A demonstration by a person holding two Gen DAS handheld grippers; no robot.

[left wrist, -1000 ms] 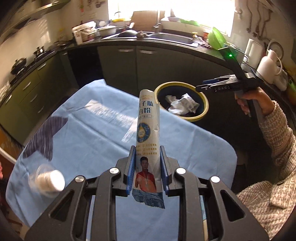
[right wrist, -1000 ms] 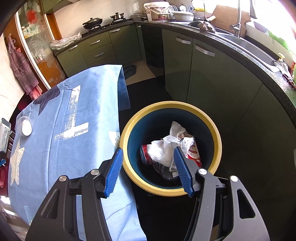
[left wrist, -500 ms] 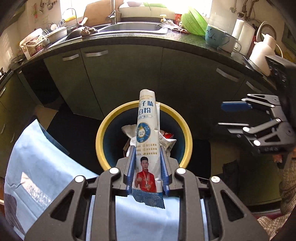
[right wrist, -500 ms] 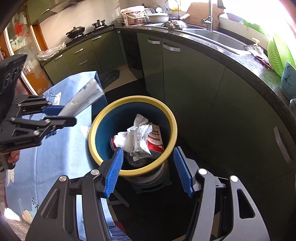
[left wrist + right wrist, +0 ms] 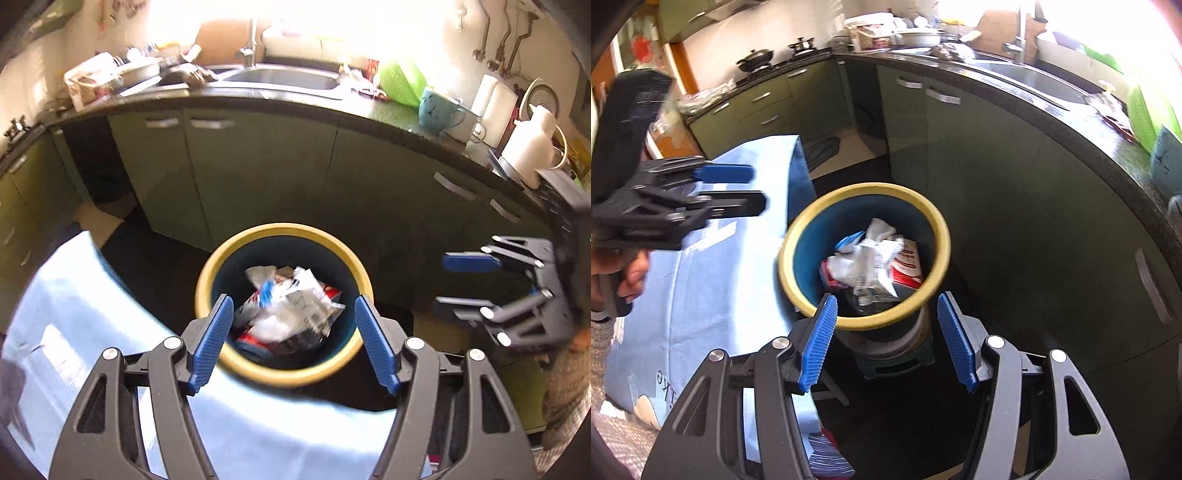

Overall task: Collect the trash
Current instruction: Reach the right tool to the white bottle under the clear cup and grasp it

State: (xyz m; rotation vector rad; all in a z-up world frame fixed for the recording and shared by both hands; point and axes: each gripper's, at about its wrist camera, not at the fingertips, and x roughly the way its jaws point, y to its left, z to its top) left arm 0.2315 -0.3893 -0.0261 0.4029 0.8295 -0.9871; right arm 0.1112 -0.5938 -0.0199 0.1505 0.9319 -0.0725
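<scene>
Release over the yellow-rimmed bin [image 5: 221,365]: my left gripper [image 5: 295,341], a second ago pinching a printed packet, is opening with nothing between its fingers, the packet [image 5: 291,299] now on the trash pile inside, while my right gripper [image 5: 886,341] hangs spread and empty

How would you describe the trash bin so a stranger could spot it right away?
Look at the dark floor in front of the curved green kitchen cabinets, beside the blue-clothed table. The trash bin stands there: round, dark blue inside, with the scene's only thick yellow rim, holding crumpled wrappers.
</scene>
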